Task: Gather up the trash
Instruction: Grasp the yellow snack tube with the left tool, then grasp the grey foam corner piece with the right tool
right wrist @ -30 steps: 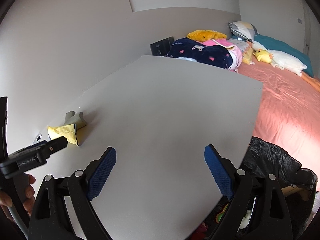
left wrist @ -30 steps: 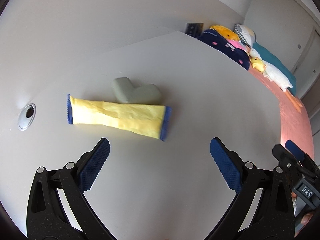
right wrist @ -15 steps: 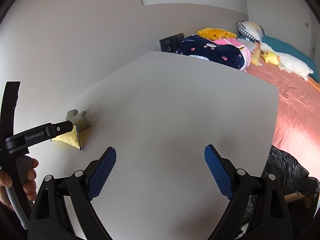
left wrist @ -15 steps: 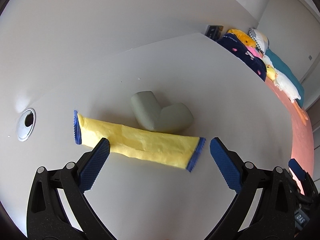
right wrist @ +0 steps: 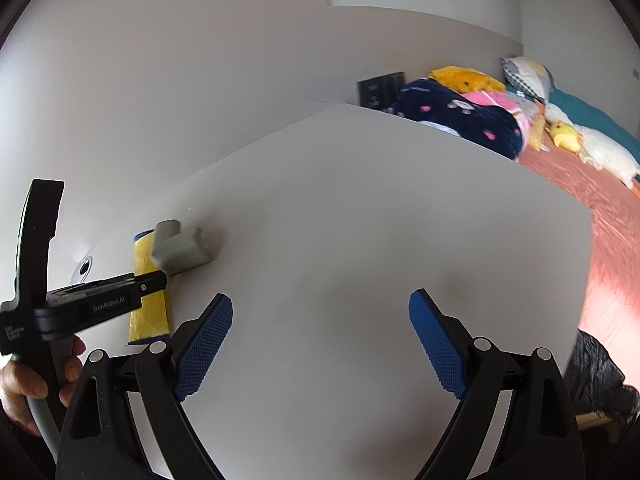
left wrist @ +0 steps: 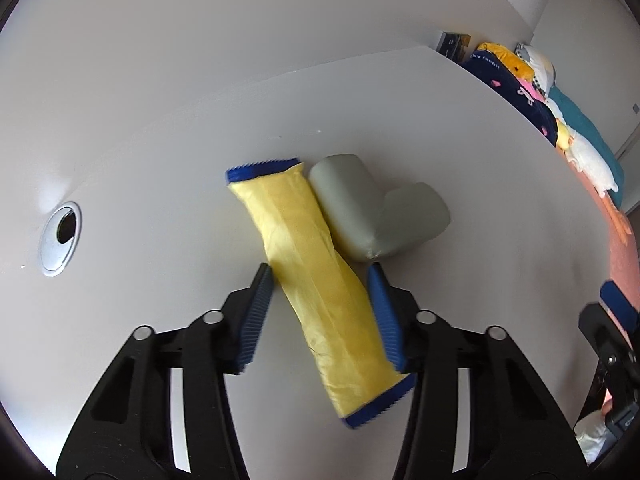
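Observation:
A long yellow wrapper (left wrist: 320, 280) with blue ends lies slantwise on the white table (left wrist: 480, 184), against a grey bent tube-like piece (left wrist: 360, 212). My left gripper (left wrist: 320, 270) straddles the wrapper's middle; its jaws are closing and both blue pads touch the wrapper's sides. In the right wrist view the wrapper (right wrist: 148, 312) and grey piece (right wrist: 180, 252) sit at the left, with a finger of the left gripper (right wrist: 152, 280) across them. My right gripper (right wrist: 320, 298) hovers open over bare table, nothing between its fingers.
A round cable hole (left wrist: 60, 236) sits in the table at the left. A black trash bag (right wrist: 596, 368) stands below the table's right edge. Beyond lies a bed (right wrist: 600, 200) with plush toys and pillows. A hand (right wrist: 24, 384) holds the left gripper's handle.
The left gripper moved down over the wrapper and its jaws narrowed from wide open onto it; the wrapper turned from crosswise to lengthwise. The right gripper drifted sideways, still open.

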